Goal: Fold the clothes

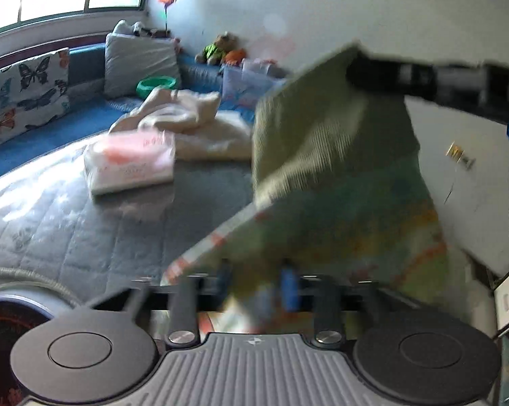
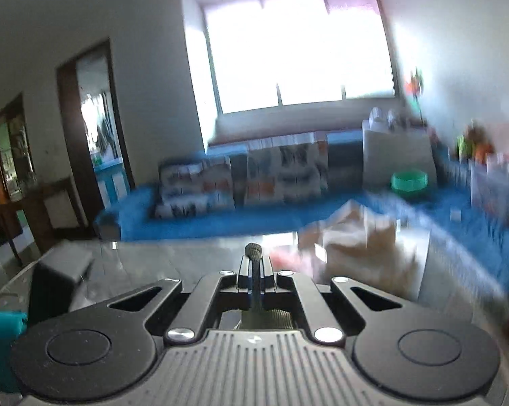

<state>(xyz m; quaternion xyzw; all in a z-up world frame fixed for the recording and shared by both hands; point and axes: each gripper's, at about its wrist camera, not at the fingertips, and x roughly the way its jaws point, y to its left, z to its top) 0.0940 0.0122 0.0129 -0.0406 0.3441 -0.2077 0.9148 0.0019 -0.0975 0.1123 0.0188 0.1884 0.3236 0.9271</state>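
Both grippers are clamping the ribbed olive-green garment with a colourful print (image 1: 339, 169), holding it stretched above the grey quilted bed (image 1: 68, 220): right gripper (image 2: 253, 264) pinching its upper corner, left gripper (image 1: 254, 284) its lower edge, likely for folding.

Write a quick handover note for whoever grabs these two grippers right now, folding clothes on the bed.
Left gripper: shut on the lower edge of the green garment.
Right gripper: shut on another edge of the same garment, a nub of cloth poking out past its tips; it holds that edge up high.
The garment hangs stretched between the two, off the grey quilt.
Done: one folded white and pink piece lies on the quilt.
Left: fold the green garment, then the cream pile behind the folded piece.
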